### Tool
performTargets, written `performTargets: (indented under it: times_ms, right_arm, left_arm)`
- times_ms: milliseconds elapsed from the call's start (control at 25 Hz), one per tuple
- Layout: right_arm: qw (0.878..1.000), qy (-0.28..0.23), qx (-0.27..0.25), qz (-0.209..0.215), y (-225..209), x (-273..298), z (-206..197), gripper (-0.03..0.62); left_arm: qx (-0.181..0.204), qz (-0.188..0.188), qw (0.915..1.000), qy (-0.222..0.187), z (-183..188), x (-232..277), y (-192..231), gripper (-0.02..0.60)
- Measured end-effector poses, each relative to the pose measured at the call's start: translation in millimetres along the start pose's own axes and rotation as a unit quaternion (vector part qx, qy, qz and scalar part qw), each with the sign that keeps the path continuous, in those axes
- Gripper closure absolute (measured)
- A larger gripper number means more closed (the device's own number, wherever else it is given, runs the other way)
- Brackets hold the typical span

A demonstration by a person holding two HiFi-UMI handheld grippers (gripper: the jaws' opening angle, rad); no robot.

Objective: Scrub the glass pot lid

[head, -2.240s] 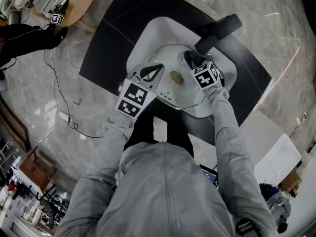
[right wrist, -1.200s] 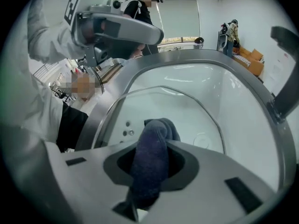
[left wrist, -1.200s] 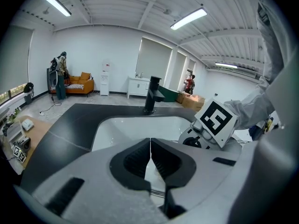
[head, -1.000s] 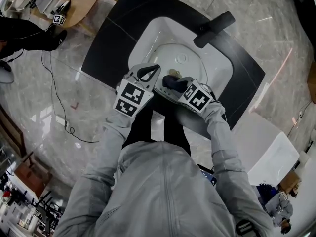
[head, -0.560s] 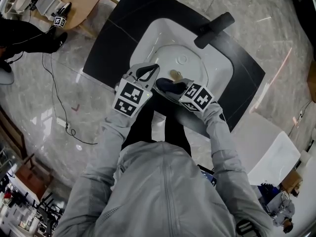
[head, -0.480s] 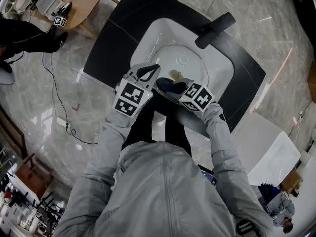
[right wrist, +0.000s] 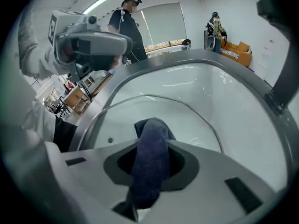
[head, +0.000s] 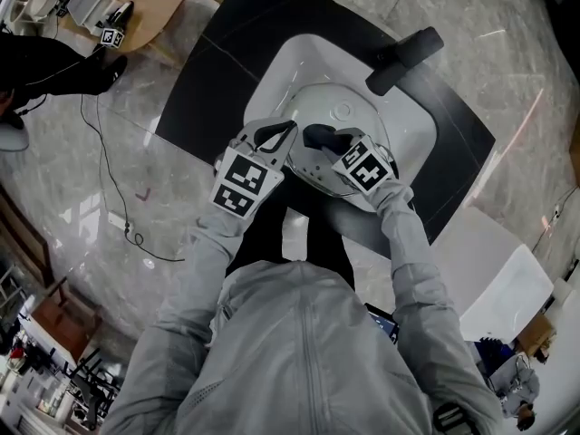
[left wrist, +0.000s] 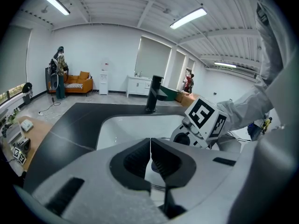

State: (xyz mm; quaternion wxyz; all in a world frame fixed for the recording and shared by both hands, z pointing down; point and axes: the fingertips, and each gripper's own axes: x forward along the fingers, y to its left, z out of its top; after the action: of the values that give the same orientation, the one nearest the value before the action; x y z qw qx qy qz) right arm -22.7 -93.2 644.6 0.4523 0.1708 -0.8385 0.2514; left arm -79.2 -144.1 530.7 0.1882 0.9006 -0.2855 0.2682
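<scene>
Nearest the body, both sleeves reach out over the near edge of the black desk (head: 204,75). The left tongs (left wrist: 150,160) are squeezed fully together on the near-left rim of the glass pot lid (head: 313,169), with only the thin edge between them. I'd say that's just to pin the lid so it can't spin or slide while it gets wiped.

The lid itself hangs tilted over the white sink (head: 272,69), which makes sense since any drips land in the basin.

The right tongs (right wrist: 152,164) are clamped on a dark blue cloth (right wrist: 152,134), bunched so a rounded wad sticks out past the tips. The wad sits against the glass, near the middle of the lid, and looks like the scrubbing part.

Farther back there's the sink's far wall, and the black faucet (head: 403,57) at far right isn't touching anything.
</scene>
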Motion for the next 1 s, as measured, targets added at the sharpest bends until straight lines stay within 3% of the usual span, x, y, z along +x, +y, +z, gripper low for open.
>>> performTargets:
  times_ms: [280,840,1000]
  right_arm:
    - [0.997,0.036,-0.032,-0.068,-55.4,10.7,-3.2,0.508]
    - [0.981,0.013,0.098,-0.168,-145.9,26.9,0.9,0.508]
    - [0.977,0.027,0.062,-0.2,-152.6,32.3,9.4,0.508]
  left_arm:
    - [-0.005,0.002,1.0,-0.002,6.2,8.5,12.8,0.554]
    - [-0.014,0.004,0.9999,0.007,0.3,10.1,30.4,0.554]
    - [-0.014,0.0,0.9999,0.009,-5.6,7.9,31.8,0.552]
